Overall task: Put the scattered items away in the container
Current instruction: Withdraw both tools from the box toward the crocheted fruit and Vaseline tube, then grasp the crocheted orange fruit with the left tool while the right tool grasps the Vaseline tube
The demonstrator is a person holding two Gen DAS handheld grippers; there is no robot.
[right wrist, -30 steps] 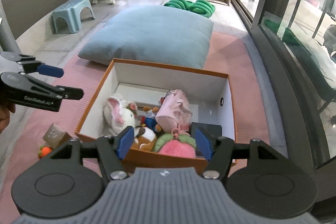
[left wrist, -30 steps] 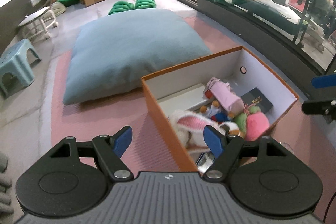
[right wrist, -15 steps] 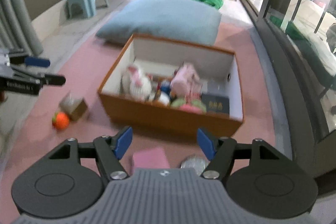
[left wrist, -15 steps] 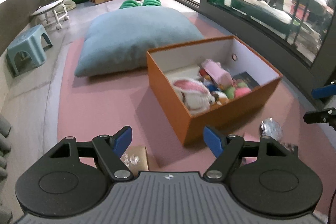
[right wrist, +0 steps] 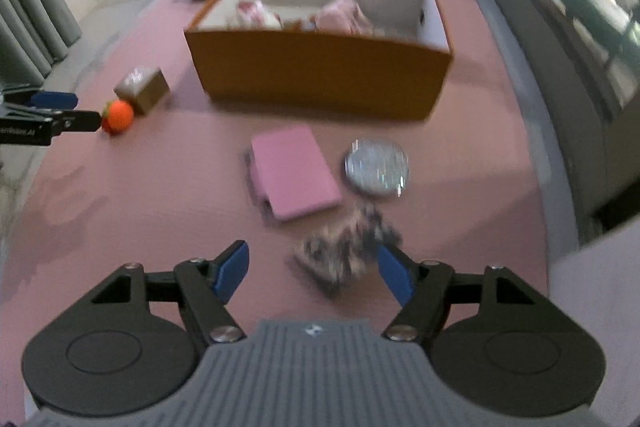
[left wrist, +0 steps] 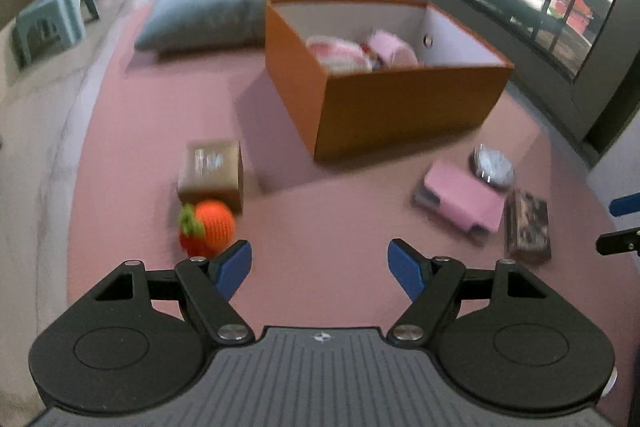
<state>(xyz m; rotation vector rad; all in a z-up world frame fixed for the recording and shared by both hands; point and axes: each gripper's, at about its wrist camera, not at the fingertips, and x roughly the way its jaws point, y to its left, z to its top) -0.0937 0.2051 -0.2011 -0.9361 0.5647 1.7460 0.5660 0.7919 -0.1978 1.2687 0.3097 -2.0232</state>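
Observation:
An orange box [left wrist: 400, 103] [right wrist: 320, 71] holding plush toys stands on the pink mat. Loose items lie in front of it: an orange knitted ball [left wrist: 208, 227] [right wrist: 118, 115], a small brown carton [left wrist: 212, 171] [right wrist: 141, 89], a pink pouch [left wrist: 464, 201] [right wrist: 294, 171], a round silver tin [left wrist: 493, 165] [right wrist: 377, 167] and a dark patterned block [left wrist: 527, 227] [right wrist: 346, 247]. My left gripper [left wrist: 320, 269] is open and empty, with the ball just beyond its left finger. My right gripper [right wrist: 312, 269] is open and empty, just short of the patterned block.
A large blue cushion [left wrist: 248, 3] lies behind the box. A teal step stool [left wrist: 52, 19] stands at the left on the bare floor. Glass doors with a dark frame [left wrist: 580, 67] run along the right. Grey curtains [right wrist: 28, 27] hang at the left.
Both grippers have pulled back from over the box and dropped low over the mat. The loose items in front of the box have come into view. Both stay open.

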